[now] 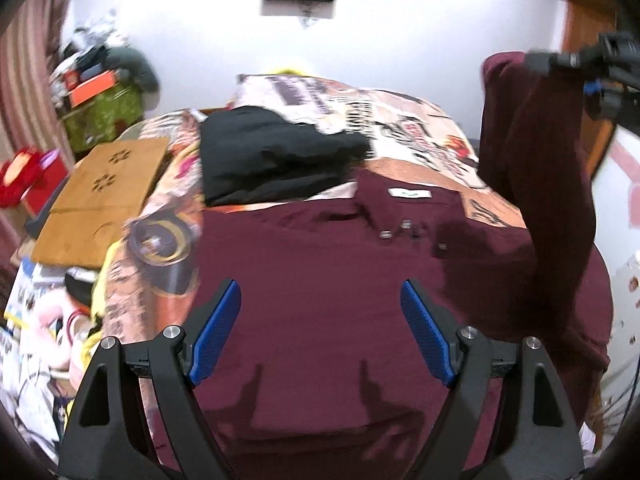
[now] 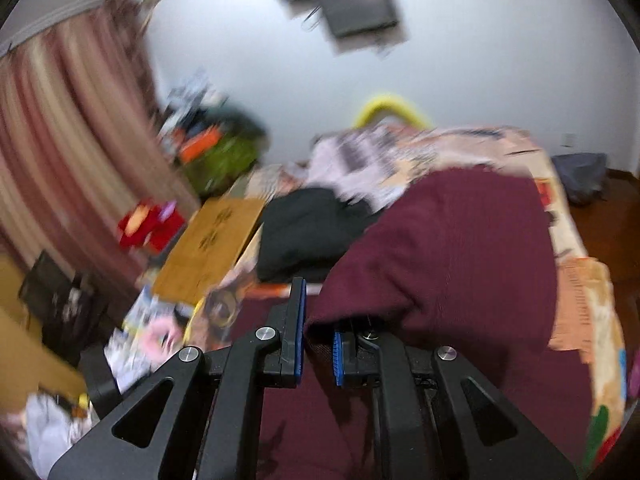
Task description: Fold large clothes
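Your maroon shirt (image 1: 320,280) lies spread across the near end of the bed (image 1: 420,120), collar and label toward the far end, with its right sleeve (image 1: 532,168) lifted high off the bed's right edge. Your right claw (image 2: 318,344) is clamped on that sleeve's cuff; the cloth bunches and drapes over the jaws. Your left claw (image 1: 320,332) hovers with its jaws wide apart over the shirt's middle, holding nothing.

The shirt looks soft, light and limp, so it should sag and crease wherever it is unsupported; I would pinch hems, cuffs or shoulder seams and not the flat body. It should not slip much from the textured blue pads (image 1: 218,332).

A folded black garment (image 1: 276,160) sits beyond the collar, toward the bed's far left. No container holding anything is clear in either view; the clutter beside the bed is too blurred to read
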A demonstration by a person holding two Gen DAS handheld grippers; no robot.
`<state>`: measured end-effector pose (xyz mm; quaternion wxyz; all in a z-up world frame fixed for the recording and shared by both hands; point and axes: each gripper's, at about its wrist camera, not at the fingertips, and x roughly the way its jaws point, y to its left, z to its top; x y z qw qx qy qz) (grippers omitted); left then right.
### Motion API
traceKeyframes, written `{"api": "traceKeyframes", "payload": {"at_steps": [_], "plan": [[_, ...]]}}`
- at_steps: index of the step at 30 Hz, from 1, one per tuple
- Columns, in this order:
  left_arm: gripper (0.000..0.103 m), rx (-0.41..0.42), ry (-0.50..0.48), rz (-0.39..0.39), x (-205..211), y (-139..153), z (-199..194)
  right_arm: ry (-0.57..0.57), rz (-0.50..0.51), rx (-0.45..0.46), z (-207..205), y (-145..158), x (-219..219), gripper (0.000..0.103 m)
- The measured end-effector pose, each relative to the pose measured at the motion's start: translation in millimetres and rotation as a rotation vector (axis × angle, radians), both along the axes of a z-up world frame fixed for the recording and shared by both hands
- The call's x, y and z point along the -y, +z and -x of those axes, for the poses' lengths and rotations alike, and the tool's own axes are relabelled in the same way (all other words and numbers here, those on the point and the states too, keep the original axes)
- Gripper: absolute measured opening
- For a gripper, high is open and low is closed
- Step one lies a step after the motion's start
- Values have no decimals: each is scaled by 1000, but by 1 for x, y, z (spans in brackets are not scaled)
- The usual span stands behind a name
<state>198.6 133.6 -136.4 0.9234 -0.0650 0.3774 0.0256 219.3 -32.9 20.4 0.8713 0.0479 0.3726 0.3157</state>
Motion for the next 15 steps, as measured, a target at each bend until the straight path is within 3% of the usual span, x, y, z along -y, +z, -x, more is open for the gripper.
{"api": "traceKeyframes", "payload": {"at_steps": [6, 8, 9, 10, 15], "plan": [[82, -32, 75, 10, -38, -9, 14, 124, 125, -114, -2, -48, -53, 15], [82, -42, 92, 15, -44, -13, 16, 156, 119, -148, -3, -54, -58, 35], [82, -47, 97, 23, -47, -15, 17, 160, 121, -156, -4, -53, -60, 53], [82, -49, 99, 28, -49, -16, 18, 154, 116, -141, -2, -51, -58, 59], [82, -81, 86, 91, -51, -27, 14, 124, 119, -43, 4, -31, -43, 60]]}}
